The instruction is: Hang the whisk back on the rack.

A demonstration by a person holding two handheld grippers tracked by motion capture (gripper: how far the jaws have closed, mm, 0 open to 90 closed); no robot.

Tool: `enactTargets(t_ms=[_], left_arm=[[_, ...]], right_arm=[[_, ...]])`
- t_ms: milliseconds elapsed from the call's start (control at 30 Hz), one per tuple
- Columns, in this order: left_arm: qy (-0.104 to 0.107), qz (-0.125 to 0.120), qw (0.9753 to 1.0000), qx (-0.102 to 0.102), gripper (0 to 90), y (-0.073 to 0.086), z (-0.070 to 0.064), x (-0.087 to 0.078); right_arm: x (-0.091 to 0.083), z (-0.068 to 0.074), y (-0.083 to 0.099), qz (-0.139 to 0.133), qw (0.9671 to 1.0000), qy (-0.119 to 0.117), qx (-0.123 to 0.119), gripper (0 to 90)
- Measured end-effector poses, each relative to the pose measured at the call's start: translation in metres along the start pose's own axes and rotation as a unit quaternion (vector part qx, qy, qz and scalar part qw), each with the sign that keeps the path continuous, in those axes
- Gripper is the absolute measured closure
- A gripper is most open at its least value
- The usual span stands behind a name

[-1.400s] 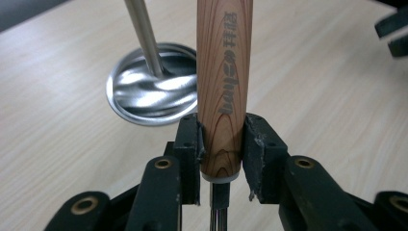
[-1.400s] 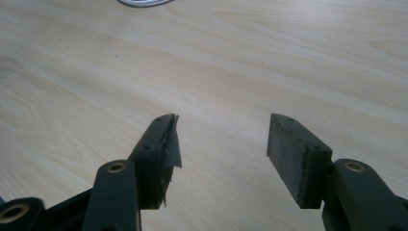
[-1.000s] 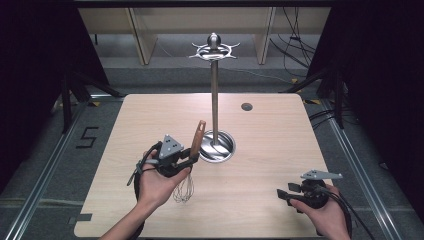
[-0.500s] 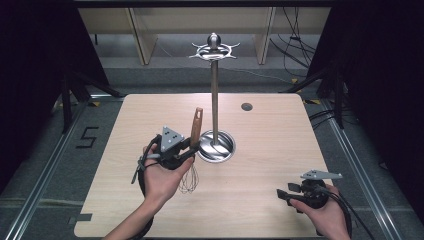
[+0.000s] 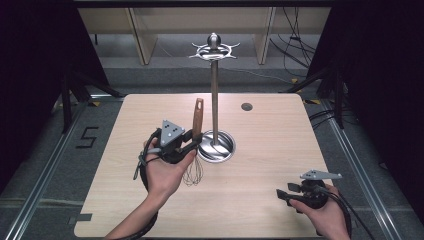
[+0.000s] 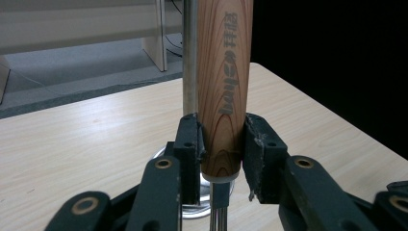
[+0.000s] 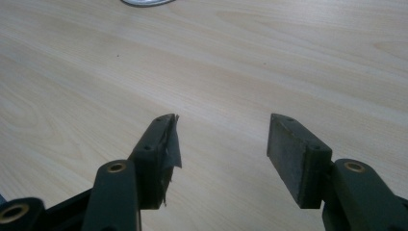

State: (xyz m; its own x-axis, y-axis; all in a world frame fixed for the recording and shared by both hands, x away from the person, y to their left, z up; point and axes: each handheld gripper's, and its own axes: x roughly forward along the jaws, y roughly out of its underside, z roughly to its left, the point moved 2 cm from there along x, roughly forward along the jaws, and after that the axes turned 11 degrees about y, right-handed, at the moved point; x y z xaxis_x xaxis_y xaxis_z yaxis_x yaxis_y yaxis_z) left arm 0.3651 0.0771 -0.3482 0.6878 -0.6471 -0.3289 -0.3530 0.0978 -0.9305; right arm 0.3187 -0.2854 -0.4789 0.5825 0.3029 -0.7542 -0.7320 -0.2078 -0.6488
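Left gripper (image 5: 192, 145): clamped on whisk (image 5: 196, 137), handle upright, wires down.
Stand (image 5: 214, 100): just right of whisk, base on counter (image 5: 270, 150).
Right gripper (image 5: 281, 194): near counter's right corner, well apart.

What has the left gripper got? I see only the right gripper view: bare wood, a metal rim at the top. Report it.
Observer: The left gripper is shut on a whisk, its fingers clamping the wooden handle low, near the wires.
Operator: State its orientation.
Observer: Roughly upright, handle up, wire loops hanging below the hand, in the high view.
Operator: Identify that metal rim.
Observer: It is the round base of a metal stand, whose tall pole carries hooks on top; the whisk is just left of the pole.
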Motion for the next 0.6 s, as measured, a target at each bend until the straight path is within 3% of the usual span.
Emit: enactTargets(t_ms=[600], left_arm=[[-0.01, -0.02, 0.9997, 0.01, 68.7, -0.013, -0.004, -0.002]], right_arm=[[-0.001, 0.0, 0.0, -0.004, 1.0, 0.001, -0.003, 44.5]])
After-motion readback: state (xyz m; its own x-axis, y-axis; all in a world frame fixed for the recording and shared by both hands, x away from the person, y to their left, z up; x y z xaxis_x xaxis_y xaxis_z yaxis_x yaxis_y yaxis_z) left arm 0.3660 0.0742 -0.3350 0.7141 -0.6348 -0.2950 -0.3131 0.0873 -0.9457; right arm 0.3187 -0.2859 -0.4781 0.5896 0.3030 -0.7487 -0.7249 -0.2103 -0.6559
